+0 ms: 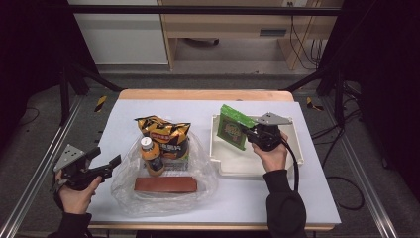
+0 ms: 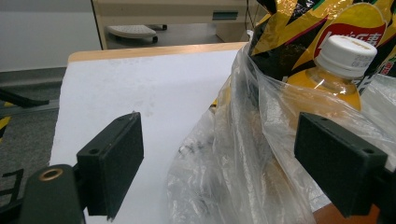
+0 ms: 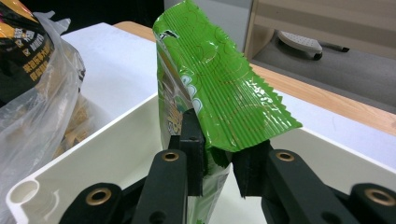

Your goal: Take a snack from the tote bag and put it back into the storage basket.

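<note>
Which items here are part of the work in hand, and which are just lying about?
In use: green snack packet, clamped in the right gripper over the white tray.
Lying about: clear plastic bag, yellow chip bag, orange drink bottle, brown box.

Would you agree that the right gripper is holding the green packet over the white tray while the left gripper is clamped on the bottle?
Not quite. The right gripper does hold the green packet over the white tray, but the left gripper is open: in the left gripper view its jaws stand apart, gripping nothing, the bottle beyond them.
</note>
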`<action>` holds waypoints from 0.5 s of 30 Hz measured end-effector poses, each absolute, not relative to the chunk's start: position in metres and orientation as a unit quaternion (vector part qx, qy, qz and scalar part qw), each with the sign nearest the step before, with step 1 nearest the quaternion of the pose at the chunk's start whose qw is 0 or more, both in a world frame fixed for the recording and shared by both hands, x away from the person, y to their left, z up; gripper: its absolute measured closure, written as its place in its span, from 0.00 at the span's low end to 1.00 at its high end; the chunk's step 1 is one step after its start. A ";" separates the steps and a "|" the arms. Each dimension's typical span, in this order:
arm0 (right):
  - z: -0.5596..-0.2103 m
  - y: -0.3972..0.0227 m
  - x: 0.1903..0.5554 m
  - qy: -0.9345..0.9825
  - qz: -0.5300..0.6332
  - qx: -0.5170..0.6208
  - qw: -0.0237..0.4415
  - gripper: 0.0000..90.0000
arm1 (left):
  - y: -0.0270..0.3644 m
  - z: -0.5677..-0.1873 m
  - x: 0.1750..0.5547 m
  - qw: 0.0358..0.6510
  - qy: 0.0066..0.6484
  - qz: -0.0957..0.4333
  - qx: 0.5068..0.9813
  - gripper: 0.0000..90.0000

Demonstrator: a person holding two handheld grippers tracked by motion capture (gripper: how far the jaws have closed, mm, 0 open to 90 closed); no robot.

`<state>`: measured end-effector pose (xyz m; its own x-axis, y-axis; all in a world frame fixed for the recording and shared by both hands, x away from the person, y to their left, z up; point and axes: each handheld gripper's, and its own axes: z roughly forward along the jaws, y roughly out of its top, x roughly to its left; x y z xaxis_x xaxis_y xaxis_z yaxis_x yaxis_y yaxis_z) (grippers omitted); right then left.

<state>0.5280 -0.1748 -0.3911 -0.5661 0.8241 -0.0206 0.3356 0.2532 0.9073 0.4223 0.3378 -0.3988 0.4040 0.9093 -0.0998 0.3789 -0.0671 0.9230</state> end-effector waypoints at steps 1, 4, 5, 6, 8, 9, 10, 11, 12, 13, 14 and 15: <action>-0.391 -0.175 0.528 0.748 0.472 0.387 0.258 0.84 | 0.338 -0.399 0.422 0.491 0.474 0.270 0.679 0.17; -0.397 -0.171 0.533 0.753 0.464 0.389 0.256 0.84 | 0.337 -0.399 0.423 0.491 0.475 0.269 0.679 0.17; -0.397 -0.171 0.533 0.753 0.464 0.389 0.256 0.84 | 0.337 -0.400 0.423 0.490 0.474 0.269 0.680 0.17; -0.400 -0.170 0.536 0.755 0.461 0.392 0.254 0.84 | 0.337 -0.400 0.423 0.490 0.474 0.269 0.680 0.17; -0.403 -0.169 0.539 0.757 0.459 0.391 0.252 0.84 | 0.337 -0.400 0.423 0.490 0.473 0.269 0.680 0.17; -0.403 -0.169 0.539 0.757 0.459 0.391 0.252 0.84 | 0.337 -0.400 0.423 0.491 0.473 0.269 0.680 0.17; -0.405 -0.167 0.540 0.757 0.457 0.394 0.251 0.84 | 0.337 -0.400 0.423 0.491 0.474 0.269 0.680 0.17; -0.405 -0.167 0.540 0.757 0.457 0.394 0.251 0.84 | 0.337 -0.400 0.423 0.491 0.474 0.269 0.680 0.17; -0.407 -0.166 0.542 0.758 0.457 0.393 0.250 0.84 | 0.337 -0.399 0.423 0.491 0.474 0.269 0.680 0.17; -0.407 -0.166 0.542 0.758 0.457 0.393 0.250 0.84 | 0.337 -0.399 0.422 0.491 0.474 0.270 0.679 0.17; -0.408 -0.166 0.544 0.758 0.457 0.393 0.249 0.84 | 0.337 -0.399 0.422 0.492 0.474 0.270 0.678 0.17; -0.409 -0.165 0.546 0.759 0.456 0.394 0.246 0.83 | 0.337 -0.399 0.423 0.494 0.474 0.269 0.678 0.17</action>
